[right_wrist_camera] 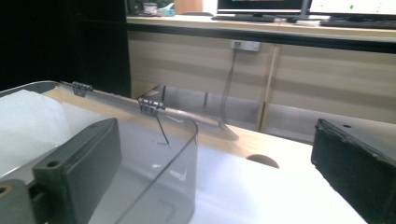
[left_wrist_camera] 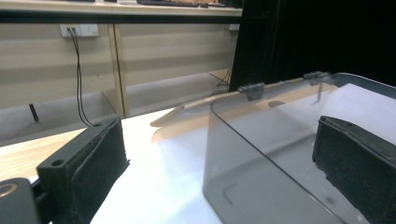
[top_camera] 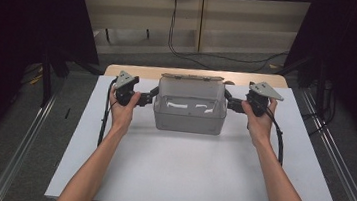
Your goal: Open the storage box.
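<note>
Left gripper (top_camera: 147,97) stands with its jaws spread wide, one on either side of the left wall of the clear plastic box (top_camera: 190,113) (its hinged lid folded back flat behind it), pads not pressing. Right gripper (top_camera: 231,104) straddles the right wall likewise, jaws apart. That box sits toward the far middle of the white table (top_camera: 194,172).

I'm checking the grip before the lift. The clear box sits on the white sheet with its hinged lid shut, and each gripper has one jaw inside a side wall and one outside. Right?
Not quite: the lid is open, folded back behind the clear box, as the high view shows. The rest holds: the box sits on the white sheet, and the left gripper and right gripper each straddle a side wall, jaws open.
</note>
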Available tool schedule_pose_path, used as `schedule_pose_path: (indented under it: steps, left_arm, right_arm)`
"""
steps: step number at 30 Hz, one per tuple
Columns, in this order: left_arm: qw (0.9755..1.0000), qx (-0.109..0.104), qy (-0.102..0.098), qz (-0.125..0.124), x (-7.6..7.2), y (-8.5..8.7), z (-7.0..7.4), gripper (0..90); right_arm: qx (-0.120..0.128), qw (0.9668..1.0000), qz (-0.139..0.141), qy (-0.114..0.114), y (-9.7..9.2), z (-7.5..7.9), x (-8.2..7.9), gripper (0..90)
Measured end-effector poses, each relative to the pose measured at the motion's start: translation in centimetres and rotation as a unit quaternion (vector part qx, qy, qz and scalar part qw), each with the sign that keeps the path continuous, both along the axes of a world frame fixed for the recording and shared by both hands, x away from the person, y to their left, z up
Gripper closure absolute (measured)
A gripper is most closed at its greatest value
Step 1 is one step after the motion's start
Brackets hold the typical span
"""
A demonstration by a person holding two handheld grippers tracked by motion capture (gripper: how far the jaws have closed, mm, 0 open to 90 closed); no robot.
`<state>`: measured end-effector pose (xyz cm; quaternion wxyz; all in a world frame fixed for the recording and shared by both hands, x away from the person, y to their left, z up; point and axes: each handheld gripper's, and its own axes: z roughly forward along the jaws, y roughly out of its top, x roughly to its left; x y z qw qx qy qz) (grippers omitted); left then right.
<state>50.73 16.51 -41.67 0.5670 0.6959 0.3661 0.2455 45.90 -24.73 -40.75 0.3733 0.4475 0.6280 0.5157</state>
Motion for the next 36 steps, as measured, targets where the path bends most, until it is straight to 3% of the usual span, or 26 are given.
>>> schedule_pose_path:
  steps: [5,8,12,16,18,21,26,30,36]
  left_arm:
    - [0.9998,0.005,-0.020,-0.004,-3.0,0.8,0.0,2.4]
    - [0.9998,0.002,-0.020,0.004,-4.9,1.3,-0.4,2.6]
    - [0.9994,-0.012,-0.028,0.016,-7.3,2.1,-0.9,3.0]
    - [0.9992,-0.014,-0.029,0.023,-9.5,3.0,-1.4,3.0]
    - [0.9991,-0.018,-0.028,0.027,-10.6,3.6,-1.7,3.0]
    - [0.9990,-0.011,-0.027,0.034,-12.1,4.2,-1.9,2.8]
    - [0.9988,-0.007,-0.021,0.042,-14.8,5.2,-2.3,2.7]
    - [0.9978,-0.022,-0.008,0.061,-16.4,6.0,-2.6,2.7]
    - [0.9966,-0.029,0.000,0.076,-18.5,7.2,-2.7,2.7]
  right_arm:
    - [-0.028,0.9993,-0.016,-0.019,0.0,0.1,-2.7,1.7]
    - [-0.016,0.9991,-0.027,-0.030,-0.5,-0.1,-4.6,1.7]
    - [-0.028,0.9987,-0.034,-0.026,-0.9,-0.8,-6.8,0.8]
    - [-0.020,0.9985,-0.042,-0.027,-1.4,-1.4,-9.2,0.5]
    - [-0.017,0.9985,-0.044,-0.028,-1.5,-1.8,-10.4,0.5]
    - [-0.032,0.9976,-0.050,-0.035,-1.8,-2.2,-12.0,0.4]
    - [-0.021,0.9975,-0.058,-0.035,-2.6,-2.4,-14.6,0.1]
    - [-0.030,0.9969,-0.064,-0.035,-3.1,-2.8,-16.6,0.0]
    - [-0.029,0.9958,-0.083,-0.025,-4.6,-3.0,-19.3,0.0]
